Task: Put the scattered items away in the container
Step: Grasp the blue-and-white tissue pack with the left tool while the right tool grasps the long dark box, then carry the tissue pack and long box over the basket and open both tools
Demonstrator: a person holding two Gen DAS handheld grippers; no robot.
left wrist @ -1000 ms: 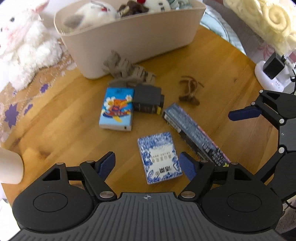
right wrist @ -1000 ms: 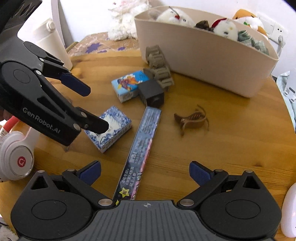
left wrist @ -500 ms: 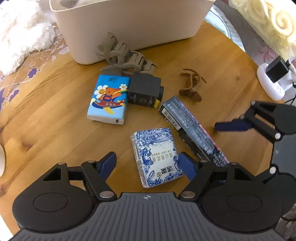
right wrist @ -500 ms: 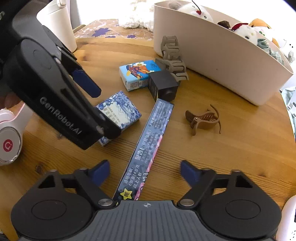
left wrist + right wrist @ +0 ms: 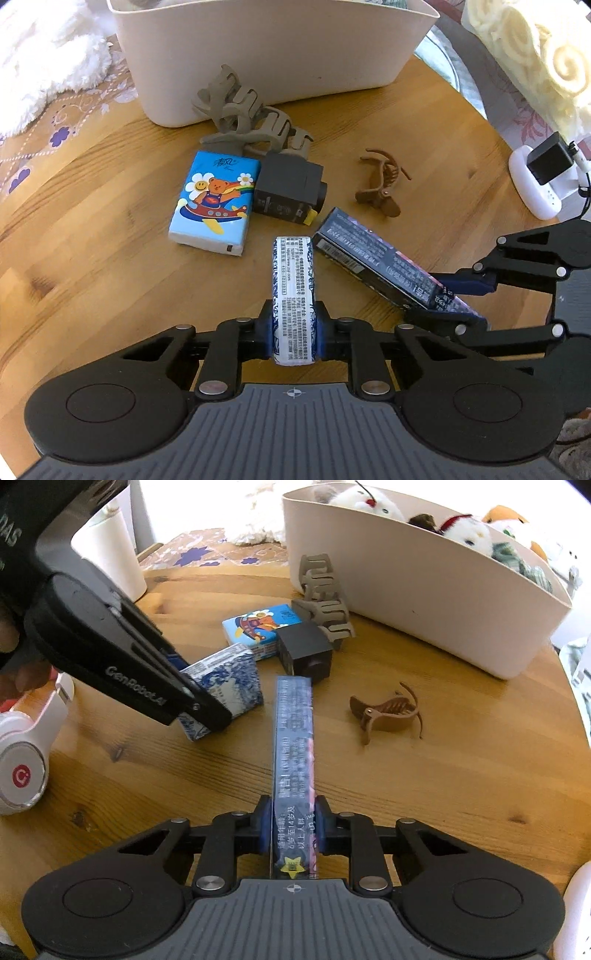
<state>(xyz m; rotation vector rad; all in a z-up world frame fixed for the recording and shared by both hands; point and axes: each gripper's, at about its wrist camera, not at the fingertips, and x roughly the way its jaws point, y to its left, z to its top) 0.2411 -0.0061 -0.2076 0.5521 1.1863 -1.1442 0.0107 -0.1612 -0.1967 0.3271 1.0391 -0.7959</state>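
Observation:
My left gripper (image 5: 294, 332) is shut on a blue-and-white patterned tissue pack (image 5: 293, 273), which stands on its edge just above the wooden table (image 5: 92, 221). The jaws of my right gripper (image 5: 291, 827) are closing on a long dark box (image 5: 293, 738), and their pads press its near end. The two grippers are side by side, left gripper (image 5: 192, 698) to the left of the box. The beige container (image 5: 258, 55) with plush toys stands at the back. In front of it lie a bear-print tissue pack (image 5: 212, 203), a black cube (image 5: 288, 192), a grey hair claw (image 5: 243, 114) and a brown hair claw (image 5: 380, 181).
White headphones (image 5: 22, 757) lie at the table's left edge beside a white cup (image 5: 110, 554). A white power strip with a black plug (image 5: 543, 177) sits at the right edge. A white plush toy (image 5: 44, 66) rests on a patterned cloth at the back left.
Both grippers went from open to shut. The left one took the patterned tissue pack and turned it on edge. The right one closed on the long dark box's near end.

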